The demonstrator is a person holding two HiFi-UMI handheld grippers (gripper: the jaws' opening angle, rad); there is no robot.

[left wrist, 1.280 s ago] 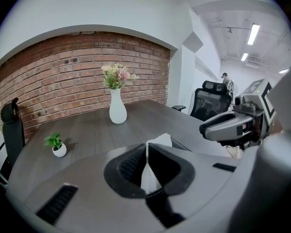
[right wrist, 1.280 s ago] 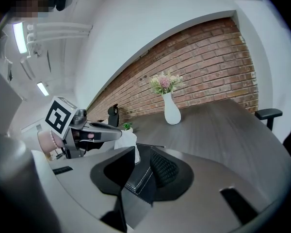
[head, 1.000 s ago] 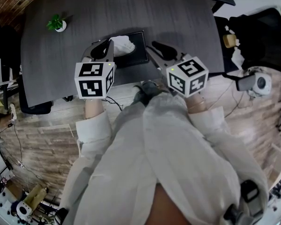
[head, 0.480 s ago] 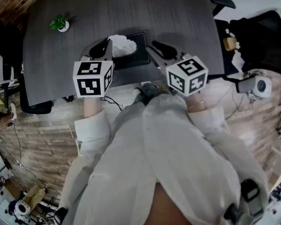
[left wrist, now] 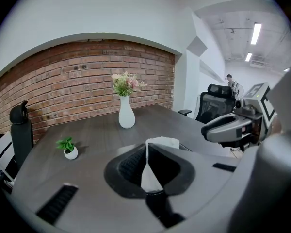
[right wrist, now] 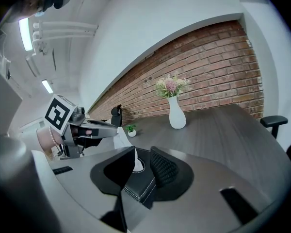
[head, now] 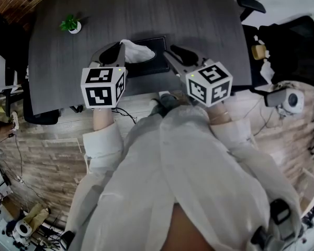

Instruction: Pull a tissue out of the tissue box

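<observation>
Table (head: 199, 14): dark top. The task's things sit near its 6 o'clock edge, dead ahead of me at 12 o'clock.
Box (head: 156, 63): black, stitched, lying flat with the slot up.
Right gripper (right wrist: 140, 166): at the box's 3 o'clock. My fingers stand apart with the box's near corner showing between them. I cannot tell whether they touch it.
Left gripper (left wrist: 148, 164): at the box's 9 o'clock. My fingers are closed on the tissue.
Tissue (left wrist: 150, 176): white, pinched as a narrow fold. It rises from the slot toward 10 o'clock, and I judge its tail is in the box.
Risk, box: it may lift or slide with the pull, since nothing is seen to pin it.
Risk, tear: a slanted pull would drag the sheet over the slot edge, and the thin paper may rip at the pinch.
Risk, slip: little paper lies between my pads, so a sharp tug may free it.
Risk, extra sheet: the next sheet may trail out too far.
</observation>
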